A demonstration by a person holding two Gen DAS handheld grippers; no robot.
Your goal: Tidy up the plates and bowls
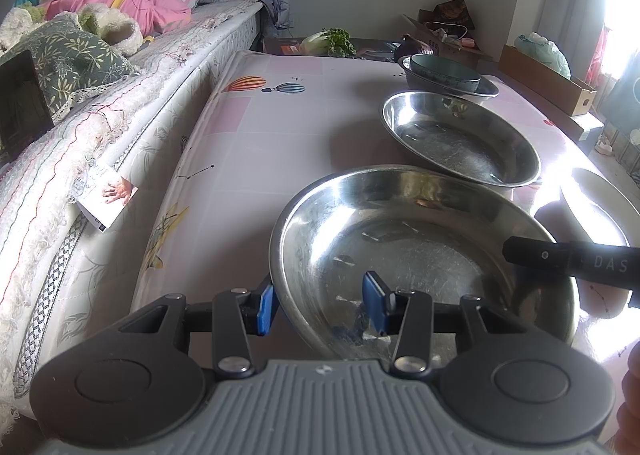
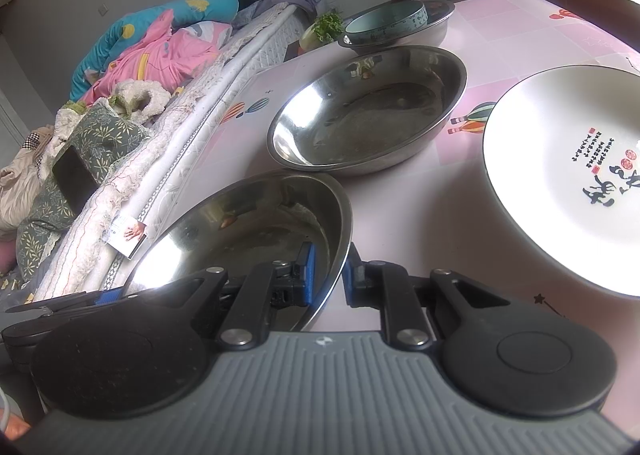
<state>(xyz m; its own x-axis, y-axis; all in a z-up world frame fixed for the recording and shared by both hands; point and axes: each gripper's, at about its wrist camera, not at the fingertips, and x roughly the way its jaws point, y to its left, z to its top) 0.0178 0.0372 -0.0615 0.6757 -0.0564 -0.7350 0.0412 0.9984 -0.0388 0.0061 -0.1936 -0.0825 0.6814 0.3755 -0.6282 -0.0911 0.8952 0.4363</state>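
Pink-checked bench (image 1: 280, 127) beside the bed (image 1: 120, 103), carrying everything. White plate (image 2: 560, 159) at three o'clock in the right wrist view, well apart from the steel. Nearest steel bowl (image 2: 248, 223) at six o'clock, second steel bowl (image 2: 368, 111) just beyond at twelve, rims near, perhaps touching. Farther back at one o'clock, third steel bowl (image 2: 436, 21) with a teal ceramic bowl (image 2: 384, 21) nested inside.

Both tools on the nearest bowl, at opposite sides. Left gripper (image 1: 318, 305) spread wide, straddling the near-left rim, one pad outside, one inside, not pinching. Right gripper (image 2: 330, 275) straddling the right rim with a narrow gap; contact hard to judge from here, apparently not yet clamped.

Likely step: a two-sided lift to nest this bowl into the next. Risks: thin, slick steel wall slipping from the pads if closed unevenly; a one-sided clamp tipping the bowl; rim knocking the neighbouring bowl on the way over.
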